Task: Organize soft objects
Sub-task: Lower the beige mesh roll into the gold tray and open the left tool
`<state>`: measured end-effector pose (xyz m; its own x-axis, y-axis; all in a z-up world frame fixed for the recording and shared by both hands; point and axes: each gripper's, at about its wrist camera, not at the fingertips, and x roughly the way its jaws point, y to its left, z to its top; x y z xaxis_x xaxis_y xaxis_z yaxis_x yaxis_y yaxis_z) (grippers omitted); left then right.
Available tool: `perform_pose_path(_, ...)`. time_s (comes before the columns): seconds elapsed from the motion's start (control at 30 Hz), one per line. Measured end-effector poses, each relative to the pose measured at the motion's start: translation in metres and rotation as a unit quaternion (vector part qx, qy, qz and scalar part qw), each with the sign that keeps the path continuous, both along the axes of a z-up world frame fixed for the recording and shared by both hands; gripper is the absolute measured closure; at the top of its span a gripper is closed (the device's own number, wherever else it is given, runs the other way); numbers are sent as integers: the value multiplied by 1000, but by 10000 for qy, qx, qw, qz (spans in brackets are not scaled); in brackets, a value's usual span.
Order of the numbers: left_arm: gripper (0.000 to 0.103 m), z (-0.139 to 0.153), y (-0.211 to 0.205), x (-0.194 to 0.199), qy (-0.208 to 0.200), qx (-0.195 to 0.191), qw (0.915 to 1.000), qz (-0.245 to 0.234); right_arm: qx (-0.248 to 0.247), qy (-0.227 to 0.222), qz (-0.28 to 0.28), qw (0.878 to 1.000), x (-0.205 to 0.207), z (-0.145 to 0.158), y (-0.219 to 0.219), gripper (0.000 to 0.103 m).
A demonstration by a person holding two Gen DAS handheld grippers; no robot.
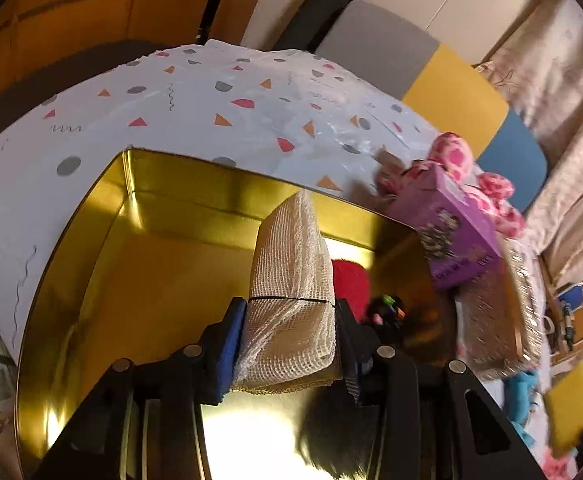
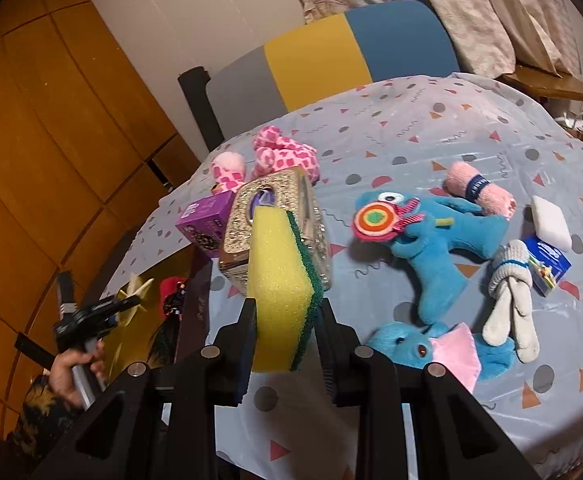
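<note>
The left gripper (image 1: pixel 289 344) squeezes a net cloth (image 1: pixel 291 264) over the gold tin (image 1: pixel 163 208). Lower it beside the red thing (image 1: pixel 351 282), maybe a toy, then let go. The right gripper (image 2: pixel 285 344) squeezes a sponge (image 2: pixel 281 280) above the table (image 2: pixel 431 128).

Clearance and obstructions, both wrist views

In the left view, the gold tin (image 1: pixel 139 240) is open and bare at frame left; its lower right is taken up by a red item (image 1: pixel 351 284). In the right view, the centre is blocked by the glitter tissue box (image 2: pixel 279 216); bare cloth (image 2: pixel 431 128) is seen at upper right.
</note>
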<state>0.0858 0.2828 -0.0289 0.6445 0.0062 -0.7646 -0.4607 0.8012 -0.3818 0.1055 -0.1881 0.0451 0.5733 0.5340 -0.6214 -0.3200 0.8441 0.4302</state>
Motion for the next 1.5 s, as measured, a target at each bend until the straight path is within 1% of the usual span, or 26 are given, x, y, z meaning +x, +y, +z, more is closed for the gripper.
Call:
perform_pose_path(0.07, 55, -3, 4, 8, 63, 113, 9999, 49, -6, -17, 88, 10000, 0, 2, 7, 75)
perform_pose_path(0.13, 43, -9, 8, 18, 145, 181, 9997, 47, -16, -18, 191, 9998, 1, 3, 16, 75)
perform_pose_path(0.17, 40, -11, 9, 20, 163, 181, 9997, 49, -20, -12, 242, 9997, 1, 3, 19, 75)
perform_pose_path(0.2, 33, -12, 10, 22, 178, 192, 9996, 65, -26, 1, 309, 9995, 1, 2, 24, 75)
perform_pose_path(0.23, 32, -12, 11, 22, 173, 209, 9996, 69, -37, 11, 351, 9994, 2, 1, 28, 75)
perform_pose_path(0.37, 32, -4, 11, 13, 51, 311, 9995, 96, 31, 94, 633, 9979, 6, -2, 48, 75)
perform_pose_path(0.5, 32, 15, -2, -13, -207, 714, 9972, 45, 109, 136, 1031, 9945, 14, -2, 81, 75)
perform_pose_path(0.6, 32, 25, -14, -31, -365, 965, 9946, -48, 231, 264, 1344, 9903, 25, -6, 112, 75)
perform_pose_path(0.63, 32, 29, -20, -40, -417, 1106, 9930, -87, 252, 321, 1468, 9883, 29, -8, 125, 75)
perform_pose_path(0.73, 31, 34, -29, -55, -462, 1319, 9900, -170, 263, 455, 1785, 9825, 38, -14, 160, 75)
perform_pose_path(0.83, 30, 36, -34, -68, -442, 1450, 9883, -171, 251, 518, 2011, 9779, 43, -19, 190, 75)
perform_pose_path(0.93, 30, 34, -35, -76, -379, 1460, 9884, -158, 190, 563, 2134, 9752, 48, -25, 216, 75)
perform_pose_path(1.03, 30, 32, -33, -83, -329, 1466, 9886, -67, 182, 634, 2140, 9746, 53, -32, 231, 75)
perform_pose_path(1.1, 30, 31, -31, -87, -331, 1413, 9894, -6, 187, 692, 2109, 9749, 58, -36, 238, 75)
perform_pose_path(1.23, 29, 32, -30, -91, -324, 1441, 9890, 39, 175, 808, 2045, 9754, 66, -43, 248, 75)
perform_pose_path(1.5, 27, 31, -34, -95, -342, 1423, 9892, 7, -71, 893, 1965, 9764, 80, -57, 276, 75)
